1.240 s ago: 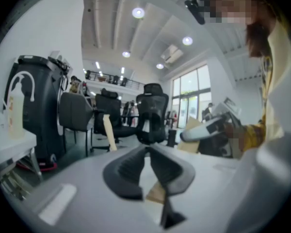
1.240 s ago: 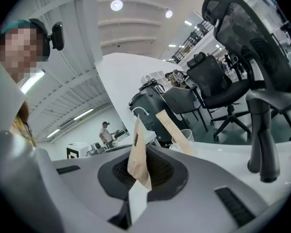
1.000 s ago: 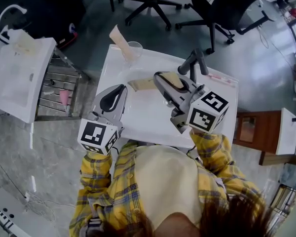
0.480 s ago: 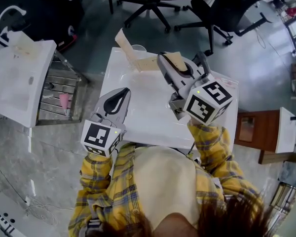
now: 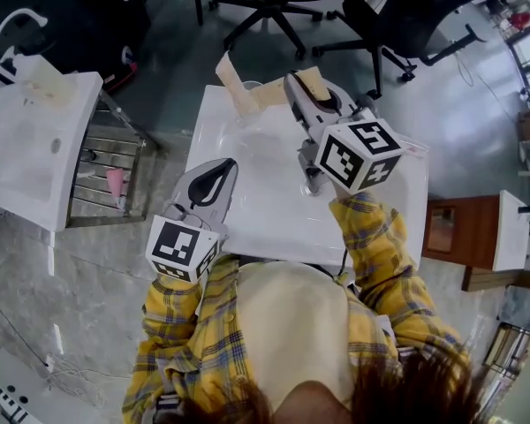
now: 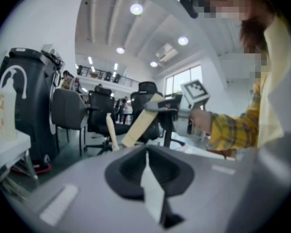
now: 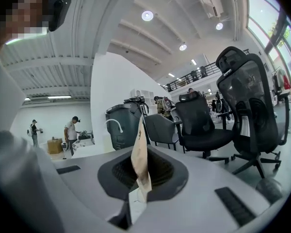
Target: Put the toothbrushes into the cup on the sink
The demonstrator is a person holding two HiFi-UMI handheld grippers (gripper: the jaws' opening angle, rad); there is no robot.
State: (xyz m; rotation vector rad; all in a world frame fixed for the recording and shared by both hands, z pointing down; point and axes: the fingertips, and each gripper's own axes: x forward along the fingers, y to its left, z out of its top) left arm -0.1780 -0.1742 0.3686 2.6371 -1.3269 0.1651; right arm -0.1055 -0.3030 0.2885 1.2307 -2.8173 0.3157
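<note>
One toothbrush (image 5: 231, 79) in a tan paper wrapper leans in the clear cup (image 5: 251, 86) at the far left corner of the white sink (image 5: 265, 201), while the second toothbrush (image 5: 269, 95), wrapped alike, is pinched edge-on in the right gripper (image 5: 293, 87) just beside that cup.

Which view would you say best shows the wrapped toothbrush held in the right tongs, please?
The left gripper view: the wrapped toothbrush shows nearly full length, side-on, in the right tongs. The right gripper view shows it edge-on between the jaws; the head view shows only its ends.
</note>
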